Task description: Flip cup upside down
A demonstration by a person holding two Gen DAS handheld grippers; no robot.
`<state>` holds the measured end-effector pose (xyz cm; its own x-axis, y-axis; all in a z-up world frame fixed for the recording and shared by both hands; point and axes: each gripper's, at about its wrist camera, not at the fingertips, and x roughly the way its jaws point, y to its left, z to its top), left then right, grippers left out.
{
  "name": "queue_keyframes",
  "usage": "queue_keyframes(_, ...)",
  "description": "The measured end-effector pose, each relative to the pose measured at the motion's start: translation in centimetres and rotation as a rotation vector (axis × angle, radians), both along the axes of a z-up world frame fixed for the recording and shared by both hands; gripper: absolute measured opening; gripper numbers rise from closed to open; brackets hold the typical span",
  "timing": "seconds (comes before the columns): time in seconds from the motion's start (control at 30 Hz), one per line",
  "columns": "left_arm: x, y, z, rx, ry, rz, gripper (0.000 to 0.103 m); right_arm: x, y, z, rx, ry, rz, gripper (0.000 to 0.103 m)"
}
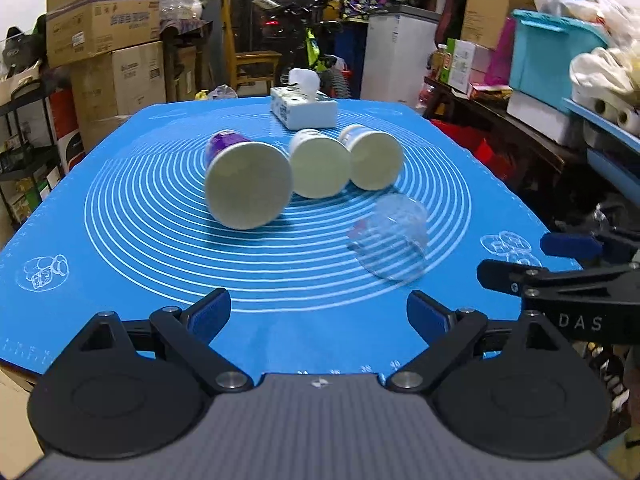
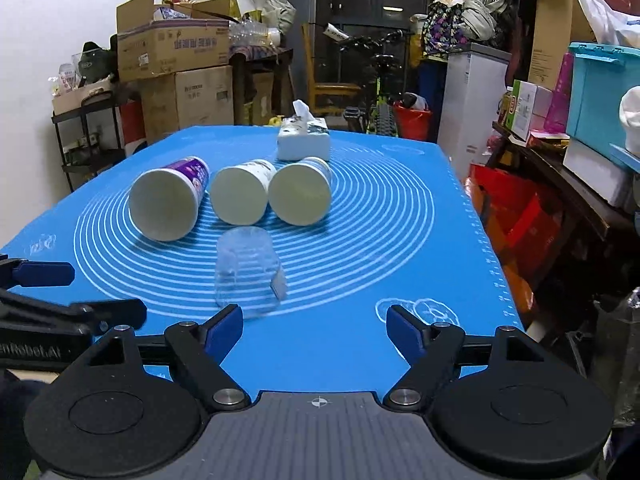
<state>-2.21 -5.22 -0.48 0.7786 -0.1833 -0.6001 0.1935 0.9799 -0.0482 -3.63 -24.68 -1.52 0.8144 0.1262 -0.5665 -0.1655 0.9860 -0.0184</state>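
A clear plastic cup [image 1: 390, 238] [image 2: 249, 270] rests on the blue mat [image 1: 120, 240] [image 2: 380, 240], wide end toward me; I cannot tell if it stands or lies. Behind it three paper cups lie on their sides, mouths toward me: a purple one [image 1: 248, 184] [image 2: 168, 202], a white one [image 1: 319, 166] [image 2: 242, 194] and another white one [image 1: 374, 158] [image 2: 300, 192]. My left gripper [image 1: 319, 314] is open and empty, left of the clear cup. My right gripper [image 2: 315, 328] is open and empty, just short of the clear cup. Each gripper shows at the edge of the other's view.
A tissue box [image 1: 302, 108] [image 2: 304, 142] stands at the far end of the mat. Cardboard boxes [image 2: 176, 80] are stacked at the back left. Shelves with bins [image 1: 552, 60] and red bags [image 2: 516, 216] crowd the right side.
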Motion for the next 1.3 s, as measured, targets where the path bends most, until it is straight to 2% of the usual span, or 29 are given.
queue_keyframes(1.3,0.36,-0.82,-0.54,0.007,0.032,0.004,0.094,-0.19,-0.25,-0.59,-0.014,0.046,0.002,0.082)
